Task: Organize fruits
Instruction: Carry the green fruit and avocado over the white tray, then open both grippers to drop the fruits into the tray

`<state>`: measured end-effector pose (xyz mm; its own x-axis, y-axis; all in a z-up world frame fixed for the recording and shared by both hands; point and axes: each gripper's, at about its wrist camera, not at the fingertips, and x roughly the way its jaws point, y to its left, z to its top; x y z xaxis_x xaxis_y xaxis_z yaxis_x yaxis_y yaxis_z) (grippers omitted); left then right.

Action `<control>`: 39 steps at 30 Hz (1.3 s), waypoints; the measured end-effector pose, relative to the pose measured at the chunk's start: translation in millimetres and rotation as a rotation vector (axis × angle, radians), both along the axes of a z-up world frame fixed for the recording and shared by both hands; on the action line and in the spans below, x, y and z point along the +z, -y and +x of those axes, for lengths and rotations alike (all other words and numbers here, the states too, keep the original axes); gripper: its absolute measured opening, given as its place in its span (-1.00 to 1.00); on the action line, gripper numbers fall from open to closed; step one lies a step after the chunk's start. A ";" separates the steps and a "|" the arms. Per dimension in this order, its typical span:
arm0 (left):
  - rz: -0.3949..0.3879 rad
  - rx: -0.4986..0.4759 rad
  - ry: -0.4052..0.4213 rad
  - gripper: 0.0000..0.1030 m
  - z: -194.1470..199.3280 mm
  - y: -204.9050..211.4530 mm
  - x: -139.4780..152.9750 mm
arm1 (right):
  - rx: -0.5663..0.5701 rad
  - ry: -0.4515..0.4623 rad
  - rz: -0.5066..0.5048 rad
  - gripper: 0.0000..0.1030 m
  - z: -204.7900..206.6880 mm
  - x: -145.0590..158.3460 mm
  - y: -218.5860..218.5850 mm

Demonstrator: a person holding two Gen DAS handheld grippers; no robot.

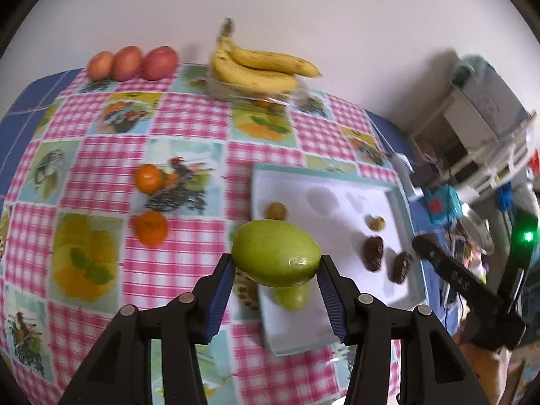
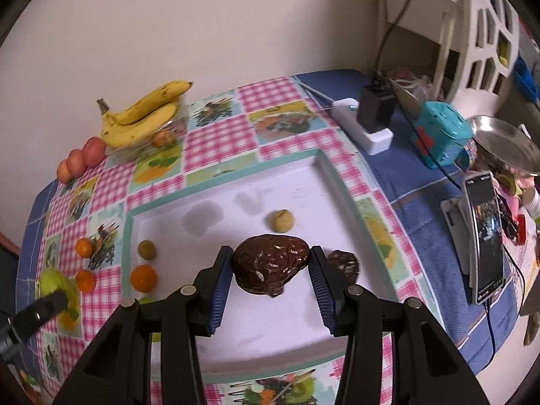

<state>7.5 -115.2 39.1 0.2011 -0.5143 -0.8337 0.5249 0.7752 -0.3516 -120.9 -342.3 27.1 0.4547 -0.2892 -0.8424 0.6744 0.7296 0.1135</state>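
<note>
My left gripper [image 1: 276,260] is shut on a green mango-like fruit [image 1: 276,253], held above the near left corner of the white tray [image 1: 337,182]. A second green fruit [image 1: 293,297] lies on the tray beneath it. My right gripper [image 2: 271,253] is shut on a dark brown date [image 2: 270,266] over the tray [image 2: 236,182]; another date [image 2: 344,263] lies just right of it. The tray also holds a small greenish fruit [image 2: 147,249], a yellowish one [image 2: 282,221] and an orange [image 2: 144,277]. Two oranges [image 1: 148,178] [image 1: 152,227] sit on the checked cloth.
Bananas [image 1: 260,67] rest on a clear box at the back, with three red fruits [image 1: 131,62] to their left. Right of the tray stand a white power strip [image 2: 362,125], a teal box [image 2: 438,131], a phone on a stand [image 2: 484,239] and a metal bowl [image 2: 503,141].
</note>
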 end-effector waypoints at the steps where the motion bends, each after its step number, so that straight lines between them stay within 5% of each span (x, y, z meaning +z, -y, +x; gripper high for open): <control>1: 0.005 -0.015 0.000 0.03 -3.3 4.9 -0.3 | -0.008 0.001 0.004 -0.08 -2.2 -0.1 2.4; 18: 0.147 -0.211 -0.100 0.03 -55.7 68.0 -53.3 | -0.026 -0.127 0.119 -0.08 -1.5 -49.4 15.6; 30: 0.245 -0.223 -0.123 0.03 -63.9 80.6 -89.0 | -0.024 -0.156 0.144 -0.08 -1.4 -65.9 15.7; 39: 0.248 -0.189 -0.164 0.03 -54.7 78.2 -100.1 | -0.042 -0.160 0.163 -0.08 -1.6 -69.9 18.9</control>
<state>-47.2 -193.4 -61.0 -0.0254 -0.3073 -0.9513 0.6189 0.7425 -0.2564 -122.5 -361.2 -42.8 0.3015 -0.1594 -0.9401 0.7229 0.6811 0.1164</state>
